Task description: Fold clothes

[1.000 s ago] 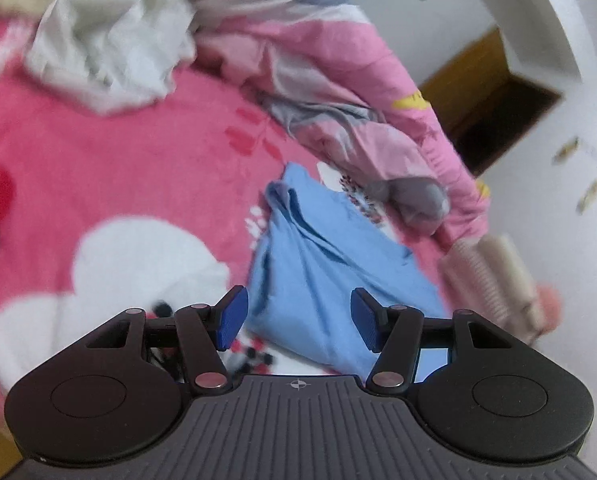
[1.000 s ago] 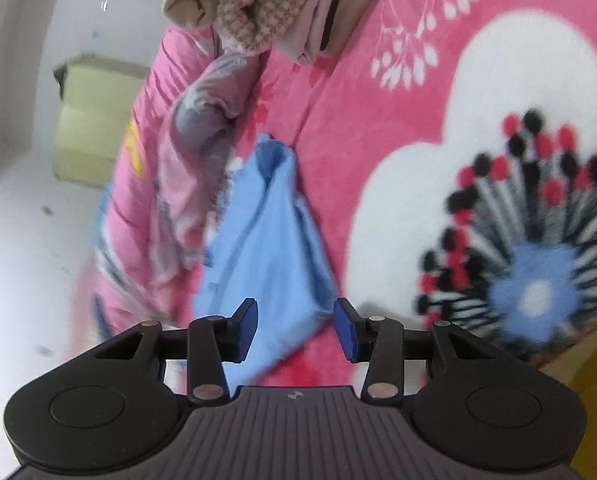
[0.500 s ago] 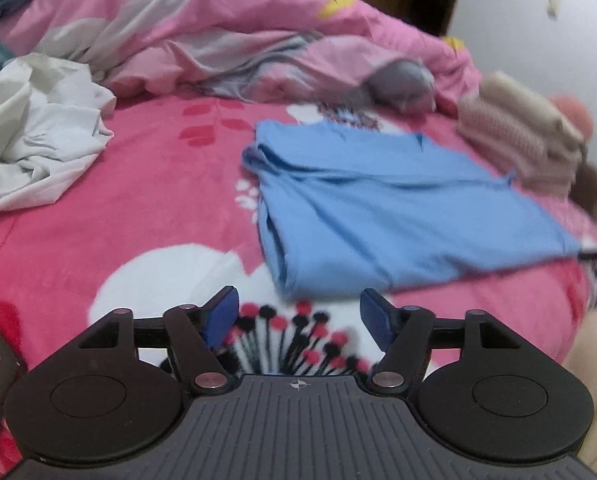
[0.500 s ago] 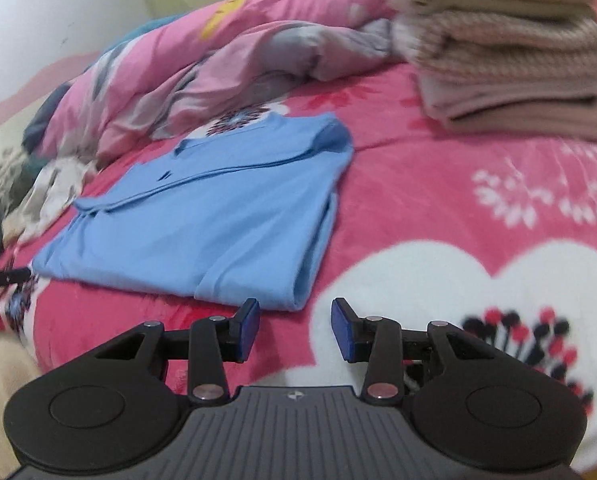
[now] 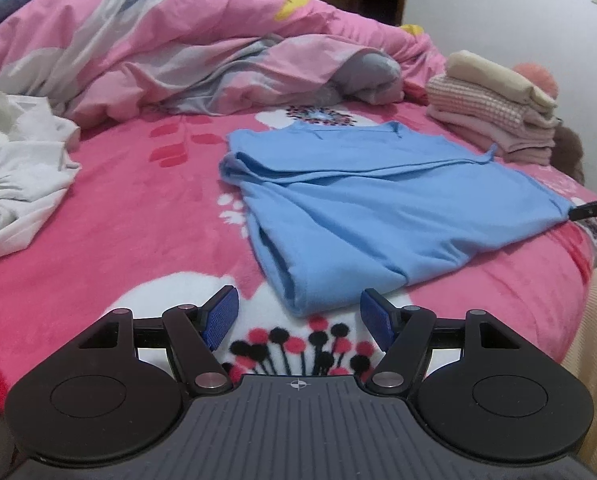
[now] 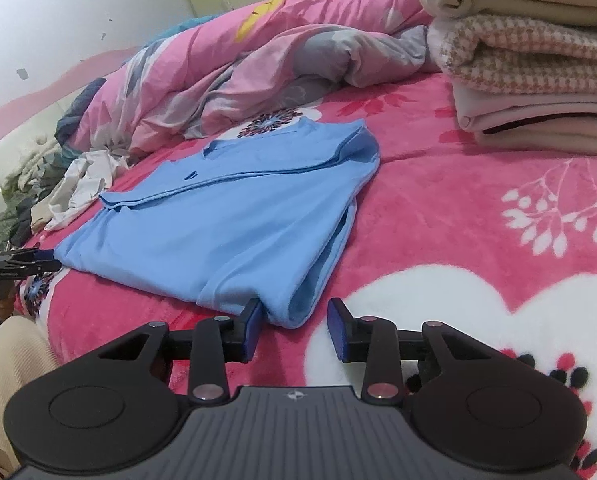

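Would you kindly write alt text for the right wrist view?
A half-folded blue shirt lies on a pink floral blanket, its near corner between the open blue pads of the right gripper. A stack of folded clothes sits at upper right, a rumpled pink duvet behind.

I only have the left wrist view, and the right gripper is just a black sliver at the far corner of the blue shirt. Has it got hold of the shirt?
Observer: No. The right gripper has its jaws open around the near corner of the blue shirt. They have just been closing, but they are not pressing the cloth.
Operator: Is the corner centred between them?
Observer: No. It lies against the pad on the picture's left, and a small gap shows at the other.
Operator: What's beyond the white garment?
Observer: Past the white garment there is a heap of loose clothes at the bed's edge.
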The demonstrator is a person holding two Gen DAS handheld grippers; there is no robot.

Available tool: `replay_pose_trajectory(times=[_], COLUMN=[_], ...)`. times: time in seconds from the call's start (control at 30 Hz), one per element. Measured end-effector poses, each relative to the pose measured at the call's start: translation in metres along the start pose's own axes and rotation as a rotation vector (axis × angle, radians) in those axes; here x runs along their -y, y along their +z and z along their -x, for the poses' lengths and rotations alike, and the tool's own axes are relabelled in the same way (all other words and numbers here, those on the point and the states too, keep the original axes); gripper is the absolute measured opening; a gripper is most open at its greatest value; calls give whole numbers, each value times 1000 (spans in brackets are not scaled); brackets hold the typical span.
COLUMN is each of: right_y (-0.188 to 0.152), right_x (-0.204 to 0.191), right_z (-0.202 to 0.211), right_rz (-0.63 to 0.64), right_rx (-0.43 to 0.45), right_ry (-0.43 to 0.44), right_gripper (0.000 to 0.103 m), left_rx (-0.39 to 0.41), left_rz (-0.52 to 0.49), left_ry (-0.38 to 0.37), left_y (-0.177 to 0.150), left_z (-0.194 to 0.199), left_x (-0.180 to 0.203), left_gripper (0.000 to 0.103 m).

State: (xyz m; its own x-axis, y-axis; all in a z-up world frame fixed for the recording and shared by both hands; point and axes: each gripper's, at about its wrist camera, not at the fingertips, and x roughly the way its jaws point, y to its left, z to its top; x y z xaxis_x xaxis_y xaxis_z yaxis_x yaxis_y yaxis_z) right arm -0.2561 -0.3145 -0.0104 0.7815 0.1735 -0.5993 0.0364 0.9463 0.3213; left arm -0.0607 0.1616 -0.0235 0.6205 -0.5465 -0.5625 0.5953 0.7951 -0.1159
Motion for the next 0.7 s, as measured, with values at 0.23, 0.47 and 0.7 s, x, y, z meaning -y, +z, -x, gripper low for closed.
replay_pose_trajectory(times=[0.23, 0.47, 0.7], right_y=[-2, -3, -1], right_x=[1, -2, 5], right_z=[1, 5, 24], right_rz=[0, 33, 48], right_rx=[23, 48, 120], right_ry=[6, 10, 15], right_gripper=[12, 5, 3], left_rx=[17, 40, 55], left_rz=[-21, -52, -87], left_ry=[-22, -21, 13], left_y=[0, 1, 10], left_z=[-1, -1, 8], left_x=[-3, 3, 1], left_gripper=[53, 20, 4])
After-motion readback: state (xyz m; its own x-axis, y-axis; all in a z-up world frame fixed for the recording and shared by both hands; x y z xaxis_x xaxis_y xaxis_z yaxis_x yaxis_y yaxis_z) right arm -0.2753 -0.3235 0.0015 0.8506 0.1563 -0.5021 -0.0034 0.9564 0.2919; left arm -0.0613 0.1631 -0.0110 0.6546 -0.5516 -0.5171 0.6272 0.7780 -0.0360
